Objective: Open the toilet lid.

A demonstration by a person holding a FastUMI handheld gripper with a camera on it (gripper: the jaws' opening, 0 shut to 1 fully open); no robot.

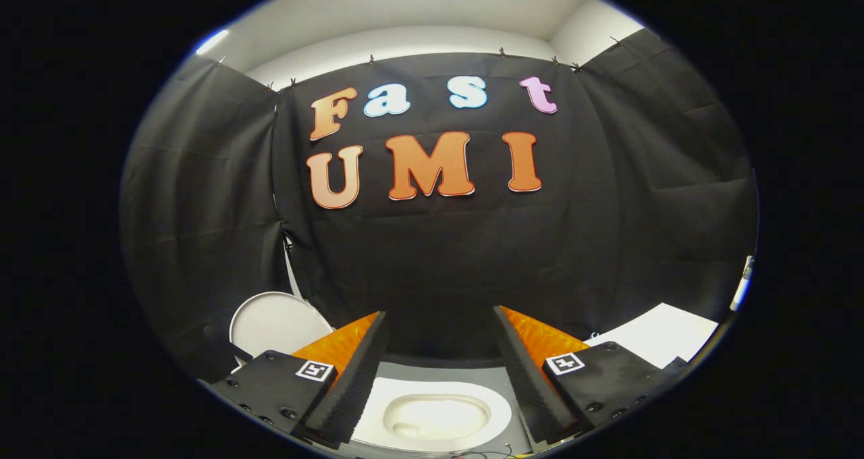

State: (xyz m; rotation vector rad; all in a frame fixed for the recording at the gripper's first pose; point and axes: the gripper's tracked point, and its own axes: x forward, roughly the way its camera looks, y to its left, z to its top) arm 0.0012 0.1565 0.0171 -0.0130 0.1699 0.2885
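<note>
A white toilet bowl [435, 415] with its oval seat ring lies low down between my two fingers, and its inside is showing. A white round lid [273, 324] stands upright to the left of the bowl, just beyond my left finger, and its lower edge is hidden by that finger. My gripper [439, 314] is open, fingers spread wide, with nothing between them. It hangs above the bowl and touches neither the bowl nor the lid.
The bowl rests on a grey surface [412, 371]. Beyond my right finger lies a flat white board [658, 337]. Black cloth walls close the booth behind and on both sides, close to the toilet.
</note>
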